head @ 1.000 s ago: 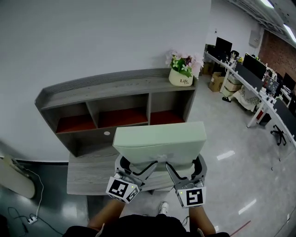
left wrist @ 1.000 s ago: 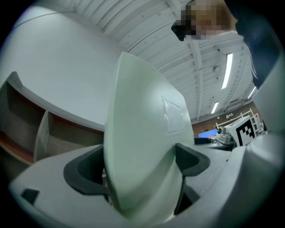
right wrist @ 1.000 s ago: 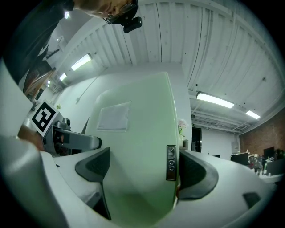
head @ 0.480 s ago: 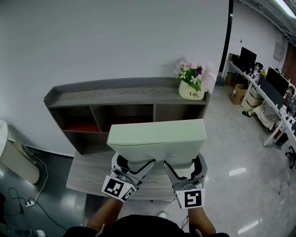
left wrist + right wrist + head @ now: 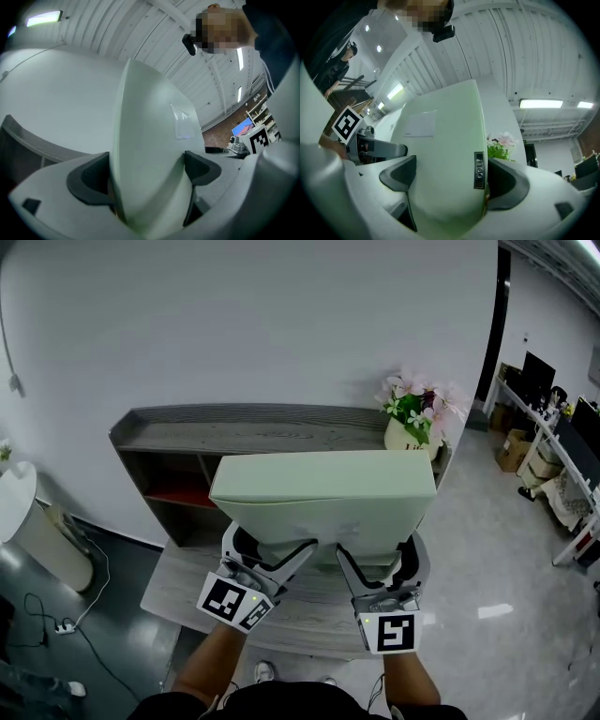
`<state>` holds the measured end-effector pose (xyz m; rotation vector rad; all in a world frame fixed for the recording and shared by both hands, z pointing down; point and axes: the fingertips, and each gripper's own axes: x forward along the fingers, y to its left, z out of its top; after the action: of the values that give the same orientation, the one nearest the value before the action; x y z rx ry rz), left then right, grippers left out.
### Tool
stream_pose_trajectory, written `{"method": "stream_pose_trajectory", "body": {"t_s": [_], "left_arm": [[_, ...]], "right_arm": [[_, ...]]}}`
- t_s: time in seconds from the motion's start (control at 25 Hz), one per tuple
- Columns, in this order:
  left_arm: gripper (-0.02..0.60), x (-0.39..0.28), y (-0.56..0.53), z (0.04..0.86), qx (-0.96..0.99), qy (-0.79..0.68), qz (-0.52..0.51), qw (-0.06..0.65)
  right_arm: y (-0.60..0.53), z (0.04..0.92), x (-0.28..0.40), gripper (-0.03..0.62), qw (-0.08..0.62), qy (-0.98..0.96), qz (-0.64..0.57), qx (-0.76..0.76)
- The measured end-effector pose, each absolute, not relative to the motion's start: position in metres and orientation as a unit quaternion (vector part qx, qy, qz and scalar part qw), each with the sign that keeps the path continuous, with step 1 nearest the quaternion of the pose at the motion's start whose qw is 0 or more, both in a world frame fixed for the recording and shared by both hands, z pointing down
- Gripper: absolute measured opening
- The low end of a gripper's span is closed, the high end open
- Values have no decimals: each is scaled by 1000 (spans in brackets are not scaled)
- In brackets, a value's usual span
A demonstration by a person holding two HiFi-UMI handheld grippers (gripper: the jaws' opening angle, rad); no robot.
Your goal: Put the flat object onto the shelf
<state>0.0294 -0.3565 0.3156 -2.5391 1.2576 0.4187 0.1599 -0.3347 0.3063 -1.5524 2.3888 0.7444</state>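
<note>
While the left gripper point(image 5: 274, 557) and right gripper point(image 5: 373, 563) each clench its near edge, the flat object point(image 5: 323, 486) sits between both pairs of jaws; beyond the jaws stands the shelf point(image 5: 187, 429), partly hidden.

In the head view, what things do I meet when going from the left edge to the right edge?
White container, left gripper, right gripper, cardboard box. The flat object, clamped by both grippers, is left out.

Flat object point(image 5: 323, 498): pale green, smooth, matt plastic look. Shelf point(image 5: 253, 433): grey wood-grain, matt. Floor point(image 5: 497, 601): glossy, reflective. Wall point(image 5: 281, 324): white, matt, smooth.
</note>
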Motion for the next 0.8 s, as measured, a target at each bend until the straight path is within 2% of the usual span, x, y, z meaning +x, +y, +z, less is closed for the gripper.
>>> {"method": "stream_pose_trajectory", "body": {"t_s": [0.52,0.8], "left_arm": [[486,-11,-394,182,-864,405,178,240],[486,-23,-423,124,-864,390,198,251]], "right_arm": [[-374,188,121,471,175,791,303,-501],[-399,128,111,471,183,778,334,-500]]}}
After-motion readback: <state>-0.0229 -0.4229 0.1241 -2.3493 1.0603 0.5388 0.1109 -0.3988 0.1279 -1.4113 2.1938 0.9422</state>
